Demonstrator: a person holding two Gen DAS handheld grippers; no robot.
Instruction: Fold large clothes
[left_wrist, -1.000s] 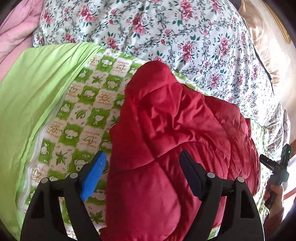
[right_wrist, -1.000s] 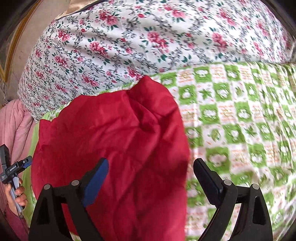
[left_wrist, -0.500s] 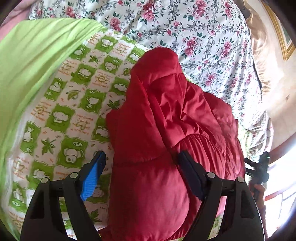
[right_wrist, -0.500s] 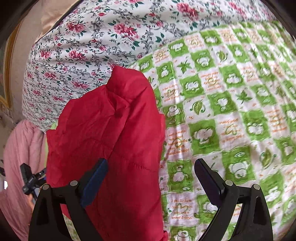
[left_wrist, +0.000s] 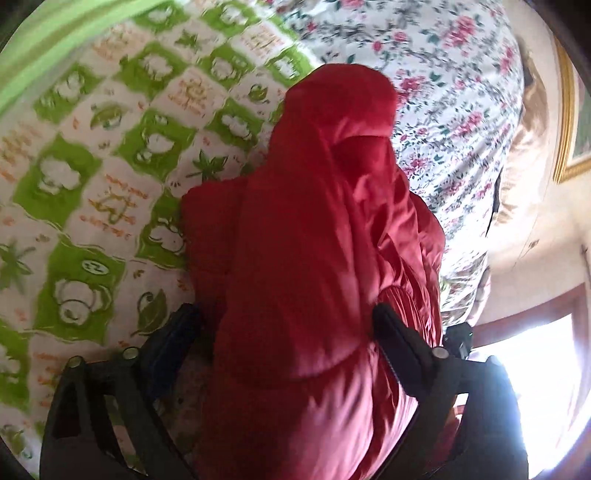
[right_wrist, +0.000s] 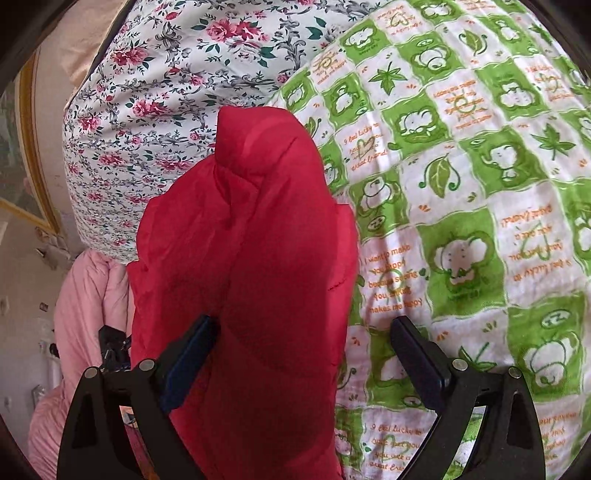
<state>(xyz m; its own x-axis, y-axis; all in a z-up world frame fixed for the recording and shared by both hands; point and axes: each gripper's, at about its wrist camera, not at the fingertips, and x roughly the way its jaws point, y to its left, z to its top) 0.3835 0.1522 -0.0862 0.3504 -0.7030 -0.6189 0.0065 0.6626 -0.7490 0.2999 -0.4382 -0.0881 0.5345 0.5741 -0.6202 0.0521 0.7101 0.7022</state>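
A red puffer jacket (left_wrist: 317, 229) lies bunched lengthwise on a green-and-white checked blanket (left_wrist: 110, 155). It also shows in the right wrist view (right_wrist: 251, 236). My left gripper (left_wrist: 284, 332) is open, its fingers on either side of the jacket's near end. My right gripper (right_wrist: 299, 343) is open too, with the jacket's edge between its fingers. The near part of the jacket is hidden below both cameras. I cannot tell whether the pads touch the fabric.
A floral quilt (left_wrist: 454, 110) is piled behind the jacket and shows in the right wrist view (right_wrist: 155, 110). A pink duvet (right_wrist: 81, 302) lies at the left. The checked blanket (right_wrist: 480, 221) spreads to the right. A gold picture frame (left_wrist: 569, 122) hangs on the wall.
Both grippers have moved closer over the jacket and tilted. The jacket now looks narrower and longer in both views. Both jaws have stayed open.
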